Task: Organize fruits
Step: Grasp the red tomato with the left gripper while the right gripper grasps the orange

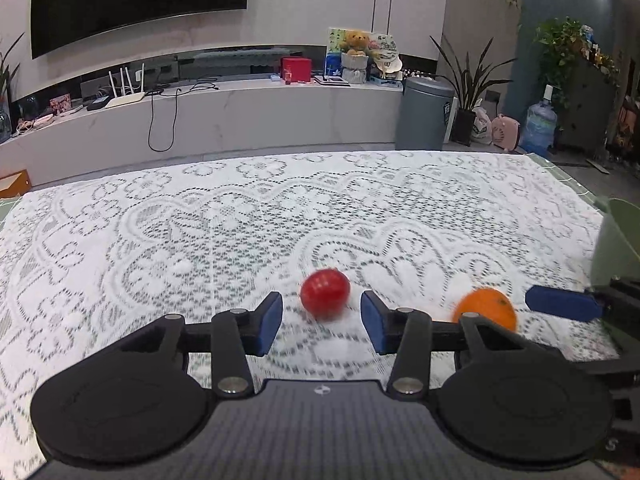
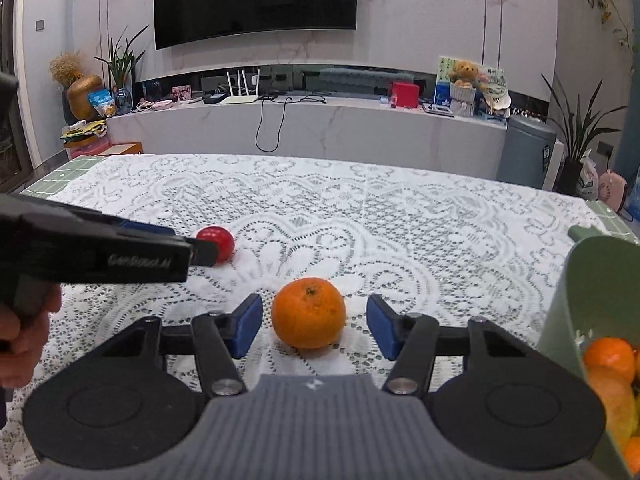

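A small red fruit [image 1: 325, 294] lies on the white lace tablecloth [image 1: 240, 232]. It sits between the blue pads of my left gripper [image 1: 323, 316], just at their tips, with a gap on each side. To its right lies an orange [image 1: 486, 306]. In the right wrist view that orange [image 2: 309, 312] rests between the pads of my right gripper [image 2: 314, 322], and neither pad touches it. A black finger [image 2: 200, 252] of the left gripper reaches in beside the red fruit [image 2: 216, 242]. Both grippers are open.
A green basket [image 2: 580, 280] holding several oranges [image 2: 610, 354] stands at the table's right edge, close to my right gripper. A person's hand [image 2: 20, 336] holds the left gripper. Beyond the far table edge are a white TV cabinet [image 2: 320, 128] and a grey bin [image 1: 424, 116].
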{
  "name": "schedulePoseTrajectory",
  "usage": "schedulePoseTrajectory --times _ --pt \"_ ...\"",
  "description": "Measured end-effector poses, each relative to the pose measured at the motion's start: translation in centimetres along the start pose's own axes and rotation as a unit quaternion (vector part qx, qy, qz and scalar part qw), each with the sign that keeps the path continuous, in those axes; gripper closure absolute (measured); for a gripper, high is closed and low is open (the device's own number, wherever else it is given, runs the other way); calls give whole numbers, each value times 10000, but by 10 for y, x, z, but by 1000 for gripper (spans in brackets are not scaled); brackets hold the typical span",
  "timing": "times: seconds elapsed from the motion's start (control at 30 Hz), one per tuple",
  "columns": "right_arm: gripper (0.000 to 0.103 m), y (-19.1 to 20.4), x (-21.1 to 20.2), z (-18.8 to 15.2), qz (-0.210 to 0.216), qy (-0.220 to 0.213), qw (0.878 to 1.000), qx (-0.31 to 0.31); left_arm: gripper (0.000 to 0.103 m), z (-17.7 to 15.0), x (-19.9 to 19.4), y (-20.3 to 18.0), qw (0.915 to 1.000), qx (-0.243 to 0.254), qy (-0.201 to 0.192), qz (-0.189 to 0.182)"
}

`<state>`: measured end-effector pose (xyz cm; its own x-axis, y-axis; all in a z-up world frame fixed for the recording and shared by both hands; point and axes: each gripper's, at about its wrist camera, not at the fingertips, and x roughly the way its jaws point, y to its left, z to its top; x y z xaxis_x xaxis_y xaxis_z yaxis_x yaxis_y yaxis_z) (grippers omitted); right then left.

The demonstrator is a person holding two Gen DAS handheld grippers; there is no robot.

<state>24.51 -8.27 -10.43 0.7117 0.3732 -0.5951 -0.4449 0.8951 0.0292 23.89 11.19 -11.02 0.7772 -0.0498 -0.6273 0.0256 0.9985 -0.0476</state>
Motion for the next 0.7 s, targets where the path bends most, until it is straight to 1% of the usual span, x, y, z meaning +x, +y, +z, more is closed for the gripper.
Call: schedulePoseTrajectory --times 0.13,0.27,0.37,0.47,0.6,0.7 --pt "50 -2 6 -1 59 31 10000 50 56 3 10 0 10000 33 16 -15" --pt "50 -2 11 -2 143 81 9998 85 57 2 16 1 10000 20 5 -61" --pt "57 -1 15 -3 181 132 9997 99 59 3 18 1 9999 18 1 -100" --pt "58 -1 16 -3 174 128 9997 90 62 5 21 0 10000 27 13 -88" --pt "59 -2 18 -3 203 172 9996 92 69 4 25 -1 9999 -26 64 -108" --pt "59 -1 19 -3 209 176 9996 55 70 4 24 -2 9999 -59 64 -122"
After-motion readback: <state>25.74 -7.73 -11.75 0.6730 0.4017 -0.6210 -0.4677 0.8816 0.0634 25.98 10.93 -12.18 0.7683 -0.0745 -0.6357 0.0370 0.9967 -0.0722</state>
